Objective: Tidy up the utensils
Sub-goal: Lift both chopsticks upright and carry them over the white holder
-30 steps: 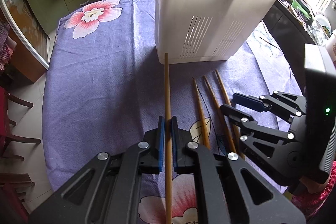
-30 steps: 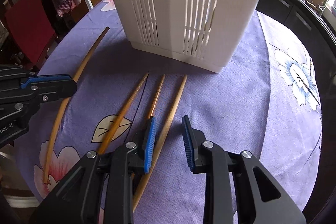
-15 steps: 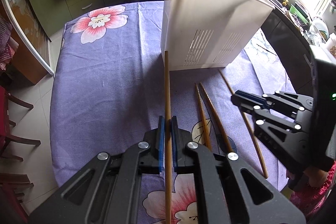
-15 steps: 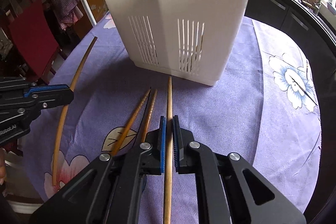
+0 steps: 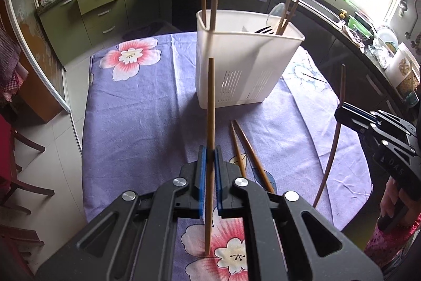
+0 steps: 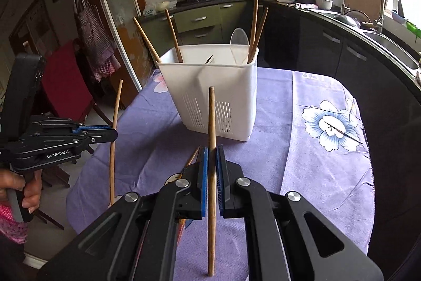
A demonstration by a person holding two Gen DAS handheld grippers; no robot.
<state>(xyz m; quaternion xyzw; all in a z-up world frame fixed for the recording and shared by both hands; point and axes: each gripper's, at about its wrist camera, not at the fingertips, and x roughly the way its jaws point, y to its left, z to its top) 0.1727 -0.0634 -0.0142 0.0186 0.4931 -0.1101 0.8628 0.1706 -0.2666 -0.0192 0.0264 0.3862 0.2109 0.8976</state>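
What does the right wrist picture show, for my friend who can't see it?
The right gripper is shut on a wooden chopstick, lifted above a purple flowered tablecloth. Ahead stands a white utensil holder with chopsticks and a spoon inside. At left, the left gripper holds another chopstick.

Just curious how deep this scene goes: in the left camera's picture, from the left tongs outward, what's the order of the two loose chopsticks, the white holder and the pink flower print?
1. Loose chopsticks, just right.
2. White holder, ahead.
3. Pink flower print, far left.
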